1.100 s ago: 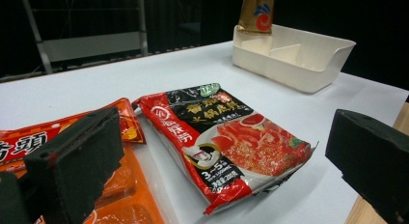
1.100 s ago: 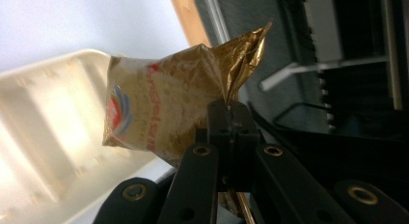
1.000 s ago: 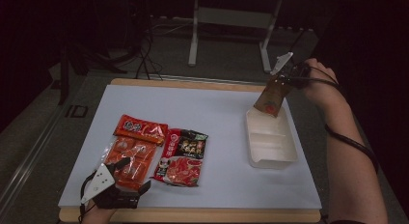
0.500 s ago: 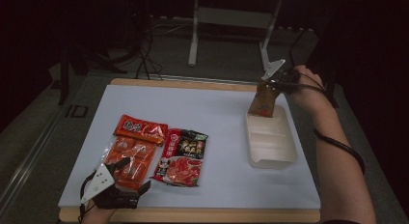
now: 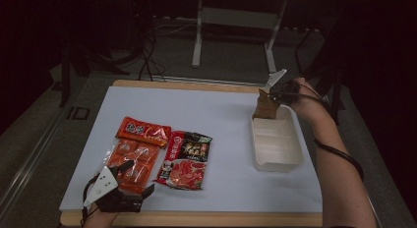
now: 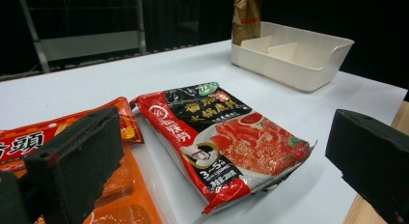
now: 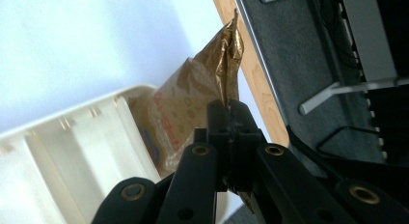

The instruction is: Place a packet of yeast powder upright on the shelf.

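Right tool [image 5: 272, 93] lowered since a second ago, brown-gold pouch [image 5: 267, 106] carried down with it. Pouch earlier hanging clear above far end of white divided tray [image 5: 276, 143], bottom edge tilted and off the tray; now bottom edge down at the tray's far end, apparently inside the farthest compartment, contact with the floor of it not discernible. Pouch now nearer upright. Right forearm shifted inward and lower in the high view, wrist now just beyond the tray's far right corner. In the right gripper view, pouch top pinched between closed jaws, body of pouch against the tray's end wall.
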A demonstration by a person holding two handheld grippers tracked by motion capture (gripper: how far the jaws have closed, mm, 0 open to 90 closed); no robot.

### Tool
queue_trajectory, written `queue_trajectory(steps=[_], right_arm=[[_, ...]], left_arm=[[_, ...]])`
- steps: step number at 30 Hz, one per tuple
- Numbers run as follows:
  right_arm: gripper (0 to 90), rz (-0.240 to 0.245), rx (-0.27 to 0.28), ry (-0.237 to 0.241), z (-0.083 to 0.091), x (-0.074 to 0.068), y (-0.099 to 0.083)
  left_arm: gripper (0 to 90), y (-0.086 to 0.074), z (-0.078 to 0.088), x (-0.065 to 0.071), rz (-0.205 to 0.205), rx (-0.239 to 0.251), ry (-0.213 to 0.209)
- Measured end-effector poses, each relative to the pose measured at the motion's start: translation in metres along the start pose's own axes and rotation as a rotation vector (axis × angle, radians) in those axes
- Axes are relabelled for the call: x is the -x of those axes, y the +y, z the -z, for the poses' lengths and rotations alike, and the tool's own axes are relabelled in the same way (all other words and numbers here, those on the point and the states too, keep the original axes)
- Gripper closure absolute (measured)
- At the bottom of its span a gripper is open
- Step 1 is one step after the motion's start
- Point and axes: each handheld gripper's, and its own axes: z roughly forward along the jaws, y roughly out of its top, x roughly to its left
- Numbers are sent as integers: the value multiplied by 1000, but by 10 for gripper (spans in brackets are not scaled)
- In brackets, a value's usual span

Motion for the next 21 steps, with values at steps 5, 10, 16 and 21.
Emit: queue_trajectory(steps=[5, 10, 16, 21], right_arm=[[796, -29, -28, 8, 5, 0, 0], [723, -44, -6, 4, 15, -1, -1], [590, -86, 94, -18, 35, -2, -1], [344, -162, 229, -16, 54, -6, -4]], left_arm=[[2, 1, -1, 0, -1, 3, -4], [2, 1, -1, 1, -5, -2, -8], [2, 2, -2, 2, -11, -3, -13], [2, 2, -4, 3, 1, 11, -23]])
